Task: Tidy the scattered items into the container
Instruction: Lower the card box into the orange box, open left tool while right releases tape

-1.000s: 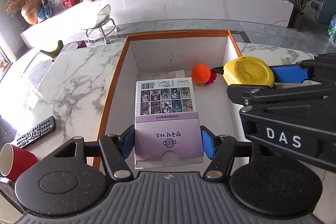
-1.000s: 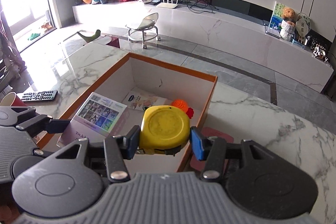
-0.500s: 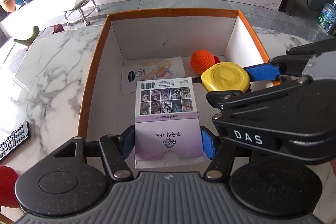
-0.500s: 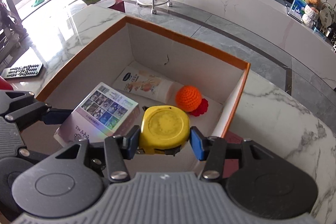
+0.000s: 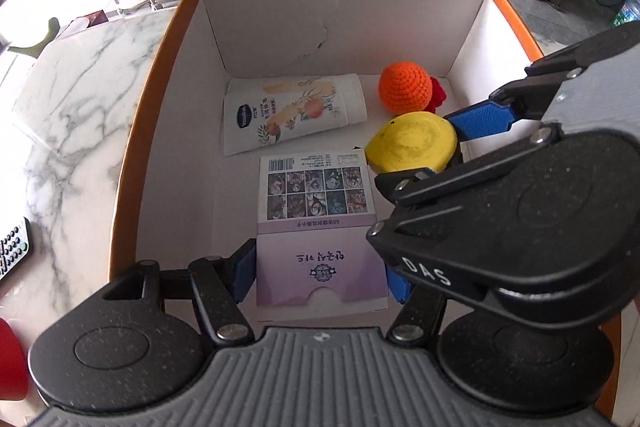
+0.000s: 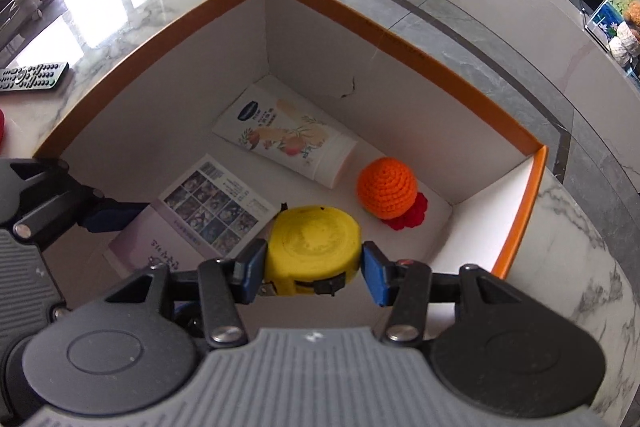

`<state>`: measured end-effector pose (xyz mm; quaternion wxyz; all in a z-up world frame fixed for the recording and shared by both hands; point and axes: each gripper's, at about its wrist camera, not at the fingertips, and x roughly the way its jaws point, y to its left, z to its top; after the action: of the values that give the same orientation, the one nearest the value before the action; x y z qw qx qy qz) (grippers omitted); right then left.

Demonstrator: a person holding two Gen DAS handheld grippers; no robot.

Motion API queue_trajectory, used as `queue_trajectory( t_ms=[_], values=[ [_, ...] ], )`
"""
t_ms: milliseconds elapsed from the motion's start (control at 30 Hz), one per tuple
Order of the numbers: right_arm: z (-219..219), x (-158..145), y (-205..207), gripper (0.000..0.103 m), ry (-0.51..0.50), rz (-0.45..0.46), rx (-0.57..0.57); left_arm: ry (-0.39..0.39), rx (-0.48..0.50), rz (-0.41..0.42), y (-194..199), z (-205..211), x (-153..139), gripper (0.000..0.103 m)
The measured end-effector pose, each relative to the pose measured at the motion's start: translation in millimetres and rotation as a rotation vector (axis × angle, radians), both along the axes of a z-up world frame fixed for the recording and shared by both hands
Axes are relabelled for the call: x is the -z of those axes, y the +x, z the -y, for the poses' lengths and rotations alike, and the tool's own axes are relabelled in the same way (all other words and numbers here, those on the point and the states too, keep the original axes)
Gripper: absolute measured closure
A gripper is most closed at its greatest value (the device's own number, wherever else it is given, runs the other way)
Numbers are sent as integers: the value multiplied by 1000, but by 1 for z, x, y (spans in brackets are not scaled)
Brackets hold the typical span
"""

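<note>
Seen from the left wrist, the left gripper (image 5: 320, 267) clamps a purple card box (image 5: 318, 227) half-wide over the orange-rimmed box (image 5: 160, 75); beyond lie a cream tube (image 5: 292, 111) and crochet ball (image 5: 405, 89). From the right wrist, the right gripper (image 6: 314, 273) pinches a yellow tape measure (image 6: 314, 245), just short of the ball.

Both wrist cameras look steeply down, close above the orange-rimmed box (image 5: 152, 131) (image 6: 400, 39), sharing its white interior from neighbouring angles.
</note>
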<state>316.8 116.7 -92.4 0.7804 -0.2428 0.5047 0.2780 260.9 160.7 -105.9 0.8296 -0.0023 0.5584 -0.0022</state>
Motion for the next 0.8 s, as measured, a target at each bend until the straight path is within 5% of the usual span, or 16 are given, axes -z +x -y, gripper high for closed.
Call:
queue_trajectory(
  t_ms=[567,800],
  values=[
    [2,21,13,49,-136,21,-334,-10,13,-32,4,3,9,28],
    [0,22,16,49,-165,28,-369,-14,9,-35,6,6,9,28]
  ],
)
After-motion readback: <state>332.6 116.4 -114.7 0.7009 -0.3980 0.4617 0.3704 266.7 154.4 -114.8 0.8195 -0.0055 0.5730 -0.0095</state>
